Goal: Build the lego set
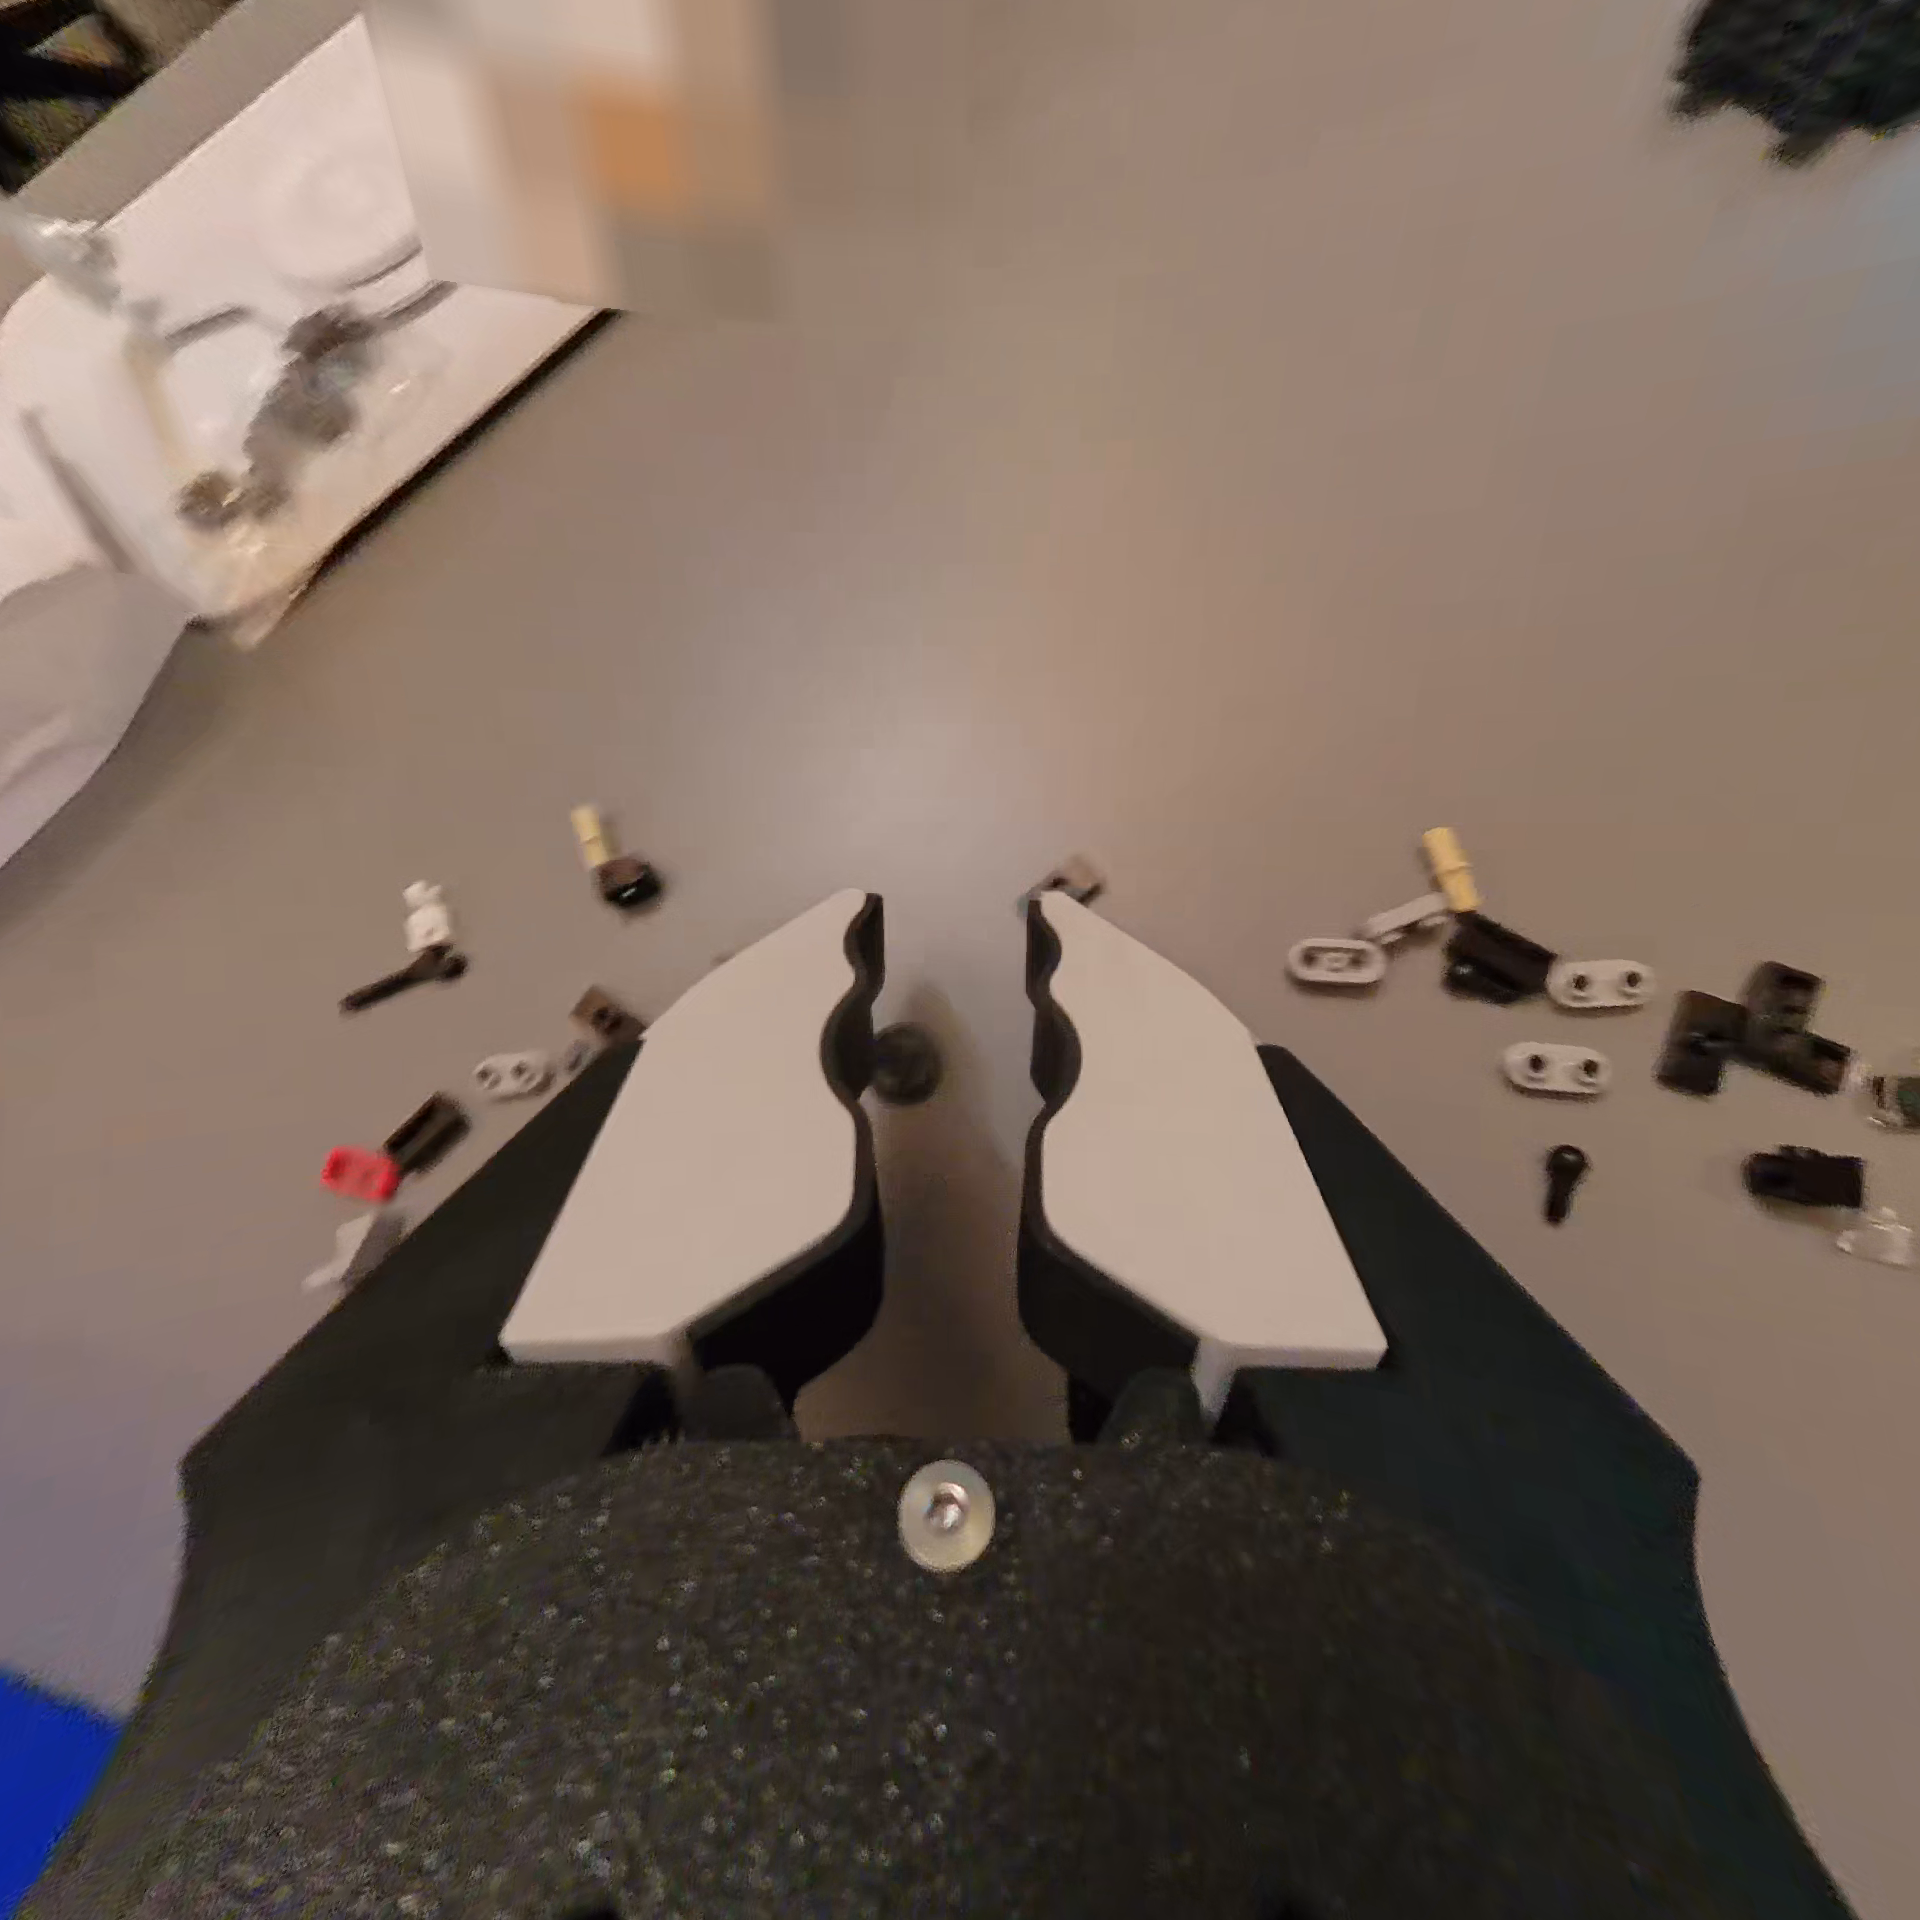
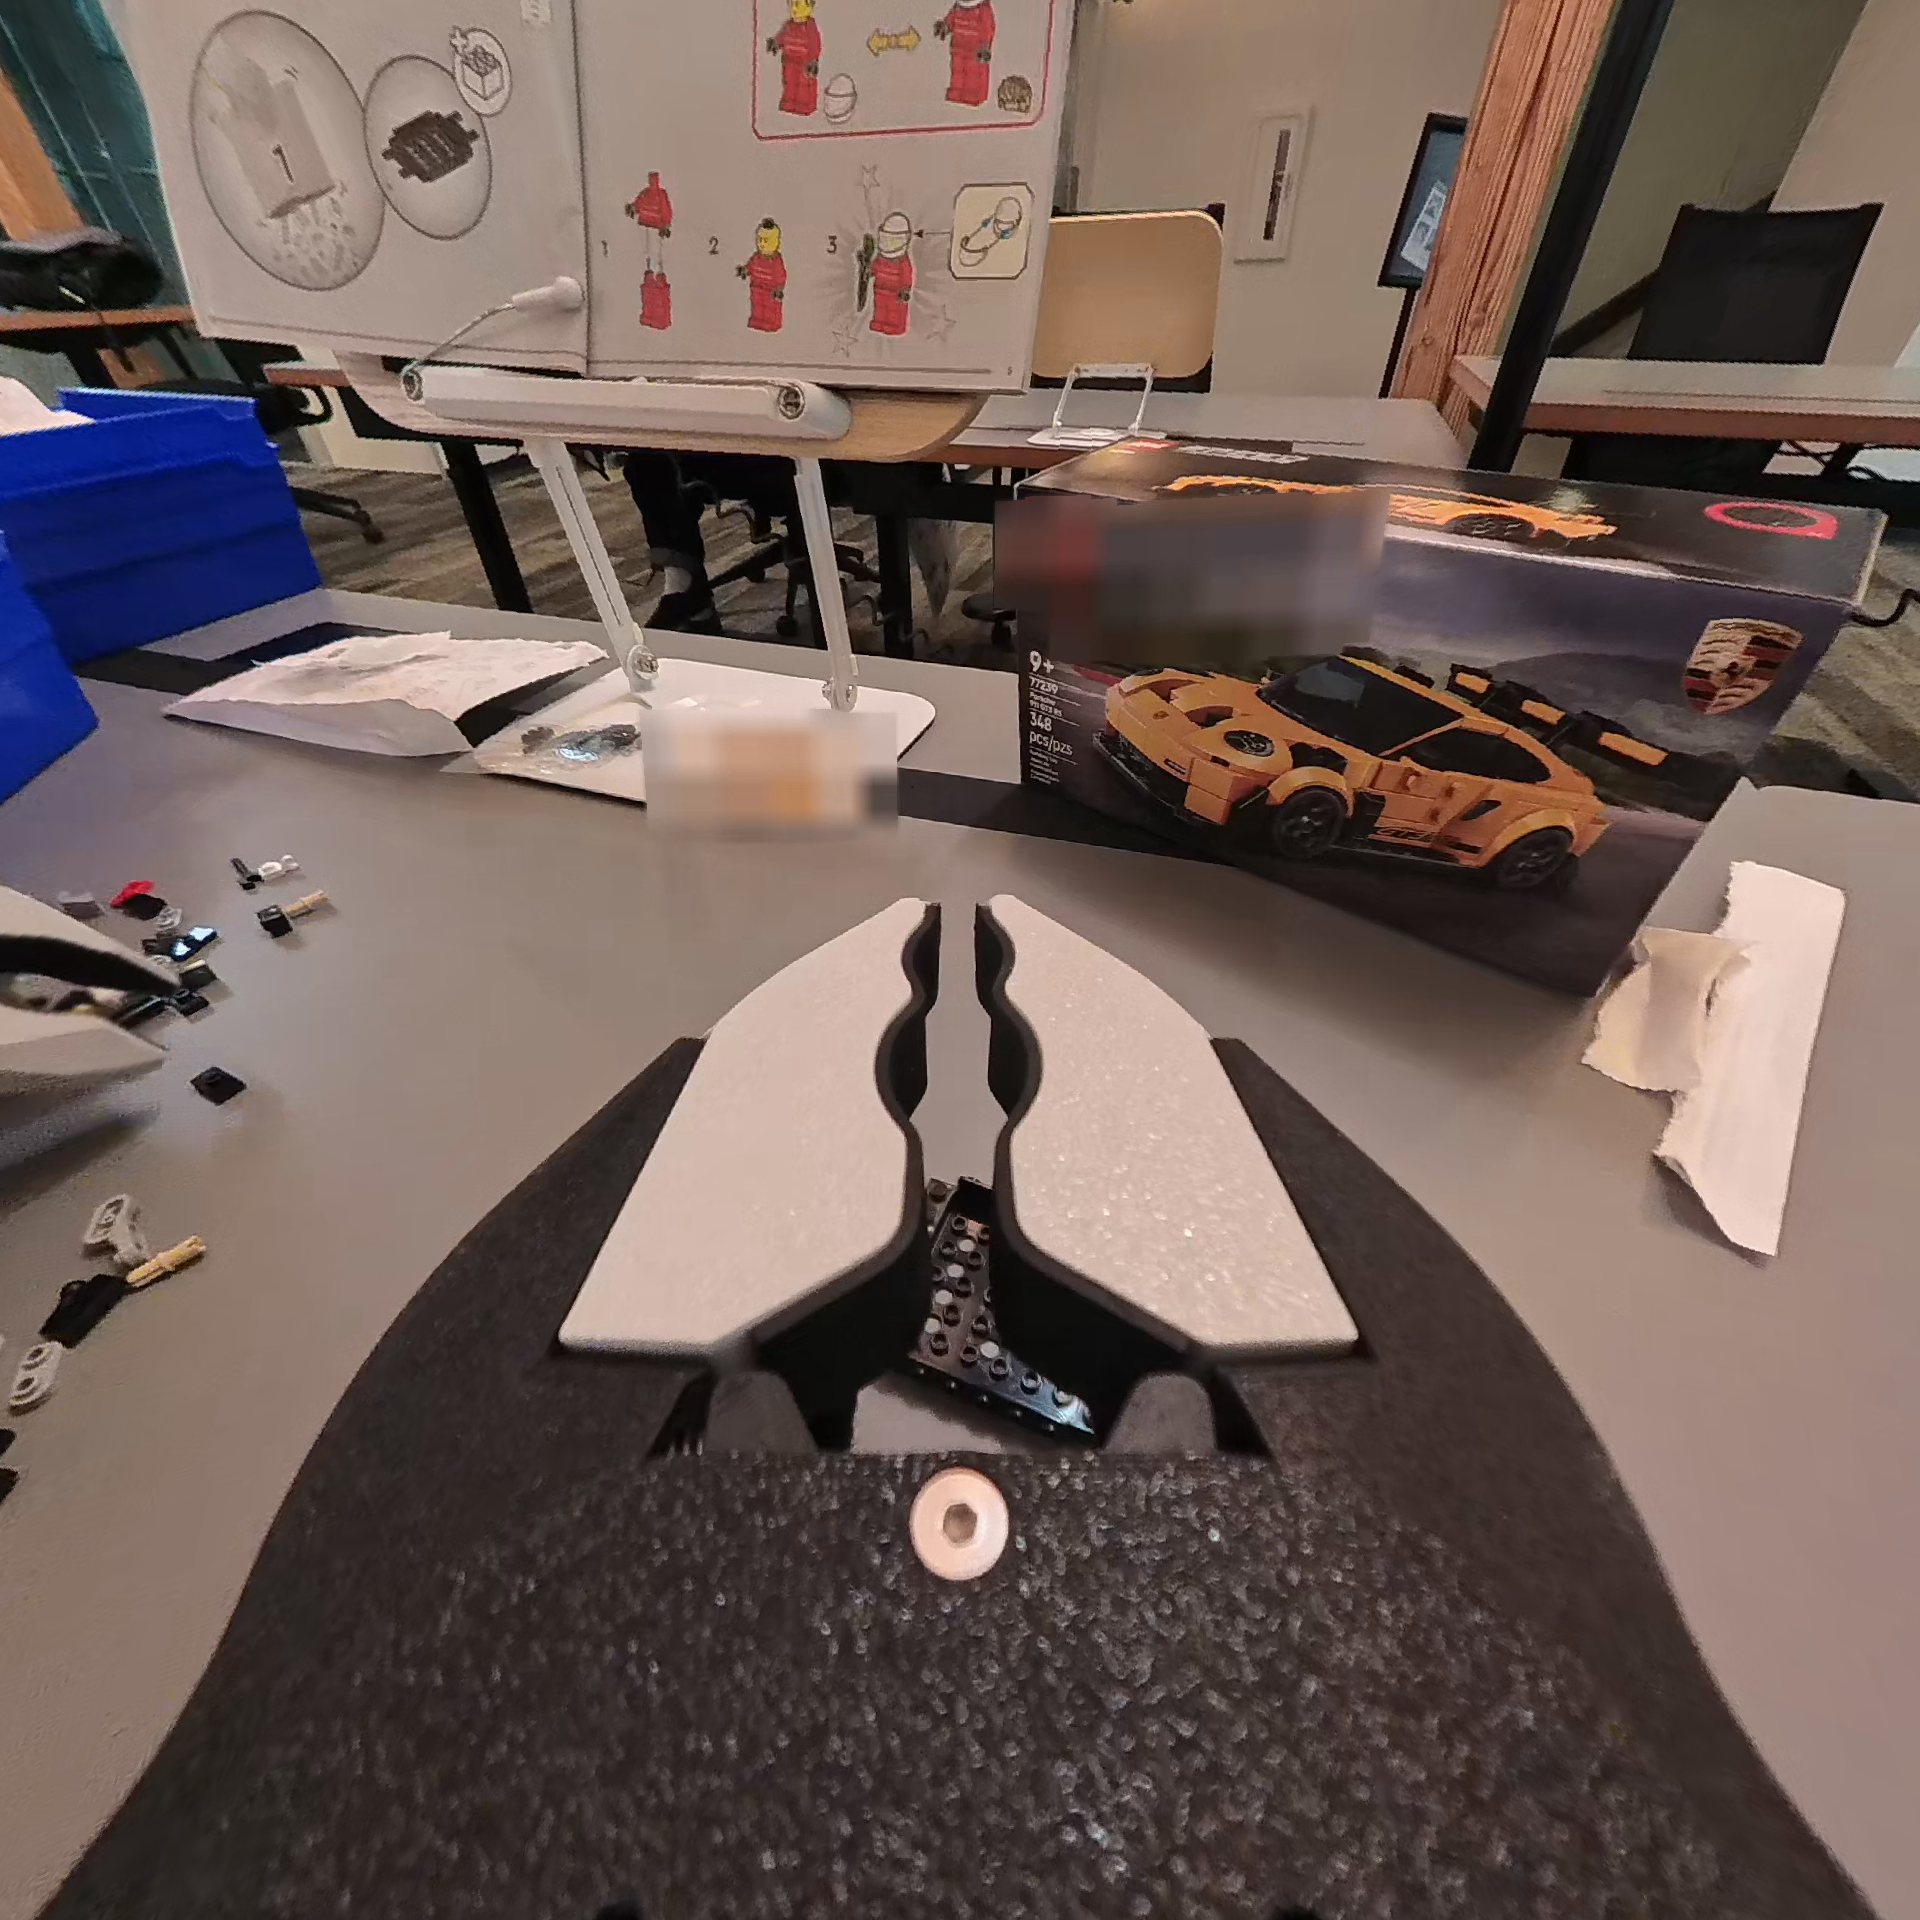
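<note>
My left gripper [image 1: 954,914] is open and empty, low over the grey table [image 1: 935,571]. A small round black piece [image 1: 902,1060] lies on the table between its fingers, close to the left one. Loose pieces lie on both sides: a red piece [image 1: 358,1172], a tan pin [image 1: 1452,868], grey two-hole plates [image 1: 1335,961] and black bricks [image 1: 1756,1039]. My right gripper [image 2: 958,914] is nearly closed, with a black studded plate [image 2: 971,1309] held tilted between its fingers, near their base. The left gripper [image 2: 62,997] also shows at the left edge of the right wrist view.
The set's box [image 2: 1455,727] with an orange car on it stands at the back right. An instruction booklet [image 2: 623,177] sits on a white stand. A clear bag of pieces [image 1: 260,416] and an open paper bag [image 2: 384,686] lie at the back left, blue bins [image 2: 145,509] at far left, torn white paper [image 2: 1745,1039] at right. The gap from one gripper's tips to the other's is roughly 30 centimeters. The tan pin [image 1: 1452,868] lies some 7 centimeters from my left tips, 25 centimeters from my right tips. Look for it in the right wrist view [image 2: 157,1253] too.
</note>
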The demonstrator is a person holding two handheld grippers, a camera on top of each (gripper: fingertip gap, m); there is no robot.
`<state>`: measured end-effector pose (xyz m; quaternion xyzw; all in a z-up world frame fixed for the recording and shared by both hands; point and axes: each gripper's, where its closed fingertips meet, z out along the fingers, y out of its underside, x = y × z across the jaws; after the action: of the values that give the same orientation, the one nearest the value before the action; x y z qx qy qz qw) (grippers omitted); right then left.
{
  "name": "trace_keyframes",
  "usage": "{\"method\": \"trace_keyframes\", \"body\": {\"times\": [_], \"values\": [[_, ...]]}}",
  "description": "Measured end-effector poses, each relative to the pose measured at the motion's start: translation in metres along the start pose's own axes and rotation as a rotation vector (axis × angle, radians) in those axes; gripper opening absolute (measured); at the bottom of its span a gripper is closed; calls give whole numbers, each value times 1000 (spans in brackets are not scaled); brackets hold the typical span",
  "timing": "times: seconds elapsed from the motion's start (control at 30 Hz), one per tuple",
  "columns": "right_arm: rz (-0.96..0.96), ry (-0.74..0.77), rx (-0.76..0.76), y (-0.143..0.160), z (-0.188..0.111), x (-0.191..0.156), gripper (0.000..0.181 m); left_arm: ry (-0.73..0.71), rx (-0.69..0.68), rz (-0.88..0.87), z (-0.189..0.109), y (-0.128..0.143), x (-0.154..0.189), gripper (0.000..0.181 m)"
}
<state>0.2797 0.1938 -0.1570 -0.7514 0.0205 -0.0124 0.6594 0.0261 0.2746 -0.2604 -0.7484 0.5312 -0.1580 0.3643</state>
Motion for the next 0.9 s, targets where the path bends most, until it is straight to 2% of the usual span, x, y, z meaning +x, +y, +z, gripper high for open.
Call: {"method": "trace_keyframes", "body": {"times": [0.13, 0.23, 0.37, 0.47, 0.57, 0.63, 0.7, 0.87, 0.9], "values": [[1, -4, 0, 0, 0, 0, 6, 48, -52, 77, 13, 6, 13, 17], [4, -7, 1, 0, 0, 0, 6, 39, -78, 49, 13, 9, 5, 0], [4, -13, -3, 1, 0, -2, 6, -60, -126, 32, 3, 24, -21, 0], [6, -16, 0, 1, 0, -2, 6, -123, -100, 10, -7, 25, -37, 0], [6, -20, -1, 1, 0, -3, 6, -60, -76, 3, -15, 20, -29, 8], [5, -21, -1, 1, 0, -3, 6, 14, -113, 5, -15, 25, -16, 11], [6, -20, 0, 1, 0, -3, 6, 27, -154, 25, -11, 33, -12, 12], [10, -20, 1, 0, 0, -2, 6, -161, -165, 25, -10, 33, -47, 6], [9, -20, 2, 0, 0, -2, 6, -175, -150, 30, -11, 29, -50, 9]]}}
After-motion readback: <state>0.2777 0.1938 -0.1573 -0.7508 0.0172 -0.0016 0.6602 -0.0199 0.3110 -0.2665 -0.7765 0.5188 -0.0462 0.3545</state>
